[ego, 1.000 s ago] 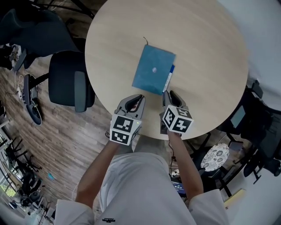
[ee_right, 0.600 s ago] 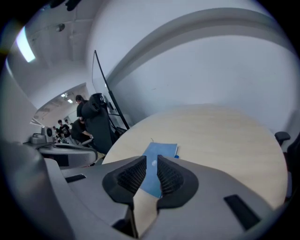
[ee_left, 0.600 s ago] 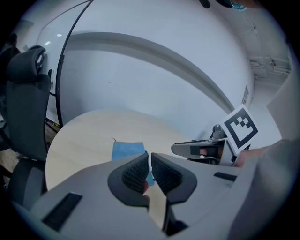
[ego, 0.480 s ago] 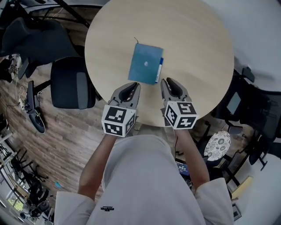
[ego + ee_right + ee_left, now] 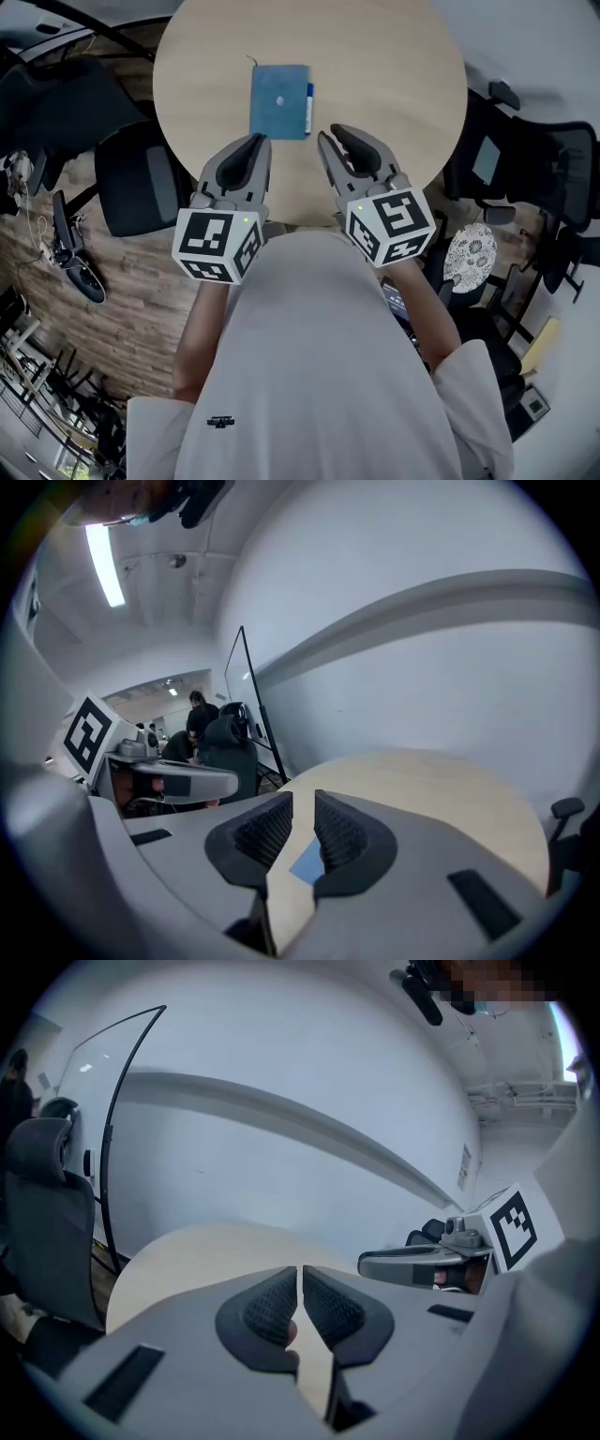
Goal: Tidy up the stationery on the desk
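Both grippers hover over the near edge of a round, pale wood table, side by side and apart from each other. The left gripper has its jaws pressed almost together, with only a hairline slit between the ribbed pads and nothing in it. The right gripper has its jaws a narrow gap apart and is also empty; through that gap show bare tabletop and a patch of blue.

That blue is a notebook, lying flat on the table just ahead of both grippers, a little nearer the left one's tips and touched by neither. A thin cord sticks out at its far corner, on the left gripper's side. A blue pen lies along the notebook's edge on the right gripper's side, parallel to it.

Beyond the table, ahead of the jaws, stands a plain white wall. Outward of the left gripper a dark office chair stands on a wood-plank floor. Outward of the right gripper are more dark chairs and a round patterned seat. The right gripper view shows a ceiling strip light and people seated far off in the room.
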Tool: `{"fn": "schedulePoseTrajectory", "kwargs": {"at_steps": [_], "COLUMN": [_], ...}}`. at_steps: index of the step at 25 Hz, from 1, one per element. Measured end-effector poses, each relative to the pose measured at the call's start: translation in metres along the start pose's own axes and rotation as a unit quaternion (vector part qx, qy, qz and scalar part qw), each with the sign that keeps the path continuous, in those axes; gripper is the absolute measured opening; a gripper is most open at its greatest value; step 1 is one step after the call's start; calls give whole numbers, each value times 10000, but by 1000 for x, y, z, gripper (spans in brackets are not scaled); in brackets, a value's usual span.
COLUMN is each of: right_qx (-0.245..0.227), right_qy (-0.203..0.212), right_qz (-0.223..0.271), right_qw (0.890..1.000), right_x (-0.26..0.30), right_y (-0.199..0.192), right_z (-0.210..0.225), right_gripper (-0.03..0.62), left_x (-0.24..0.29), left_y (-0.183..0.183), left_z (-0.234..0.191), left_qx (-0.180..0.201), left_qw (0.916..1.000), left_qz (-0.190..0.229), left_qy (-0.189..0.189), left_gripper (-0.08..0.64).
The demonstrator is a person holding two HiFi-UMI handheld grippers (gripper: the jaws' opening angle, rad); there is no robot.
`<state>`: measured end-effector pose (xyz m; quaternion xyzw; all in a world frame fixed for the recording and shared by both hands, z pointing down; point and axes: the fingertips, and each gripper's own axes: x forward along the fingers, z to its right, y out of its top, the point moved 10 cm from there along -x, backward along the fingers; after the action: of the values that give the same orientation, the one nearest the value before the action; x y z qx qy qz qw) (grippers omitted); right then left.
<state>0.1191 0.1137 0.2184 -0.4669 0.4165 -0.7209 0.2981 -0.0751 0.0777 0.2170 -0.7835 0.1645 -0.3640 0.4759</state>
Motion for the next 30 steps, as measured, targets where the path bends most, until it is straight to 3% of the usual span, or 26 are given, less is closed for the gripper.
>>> {"fn": "schedulePoseTrajectory", "kwargs": {"at_steps": [8, 14, 17, 24, 30], "right_qx": [-149, -821, -664, -363, -38], "right_qy": [-238, -637, -857, -745, -908], "right_qz": [348, 575, 503, 719, 936], "right_qw": [9990, 9929, 9928, 9940, 9914], "right_x": [-44, -54, -57, -62, -71], "right_y": [5, 1, -7, -15, -17], "right_z": [-38, -70, -86, -86, -89], "right_gripper": [89, 89, 89, 84, 83], "left_x": [-37, -47, -46, -45, -50], "left_y": [10, -6, -12, -15, -16], "left_z": [29, 40, 45, 56, 60], "left_qx": [256, 378, 383, 431, 393], "left_qw": [9991, 9985, 9982, 9979, 9977], "left_qz": [128, 26, -61, -55, -100], "left_qy": [-309, -396, -448, -477, -542], "left_gripper": [35, 35, 35, 35, 35]}}
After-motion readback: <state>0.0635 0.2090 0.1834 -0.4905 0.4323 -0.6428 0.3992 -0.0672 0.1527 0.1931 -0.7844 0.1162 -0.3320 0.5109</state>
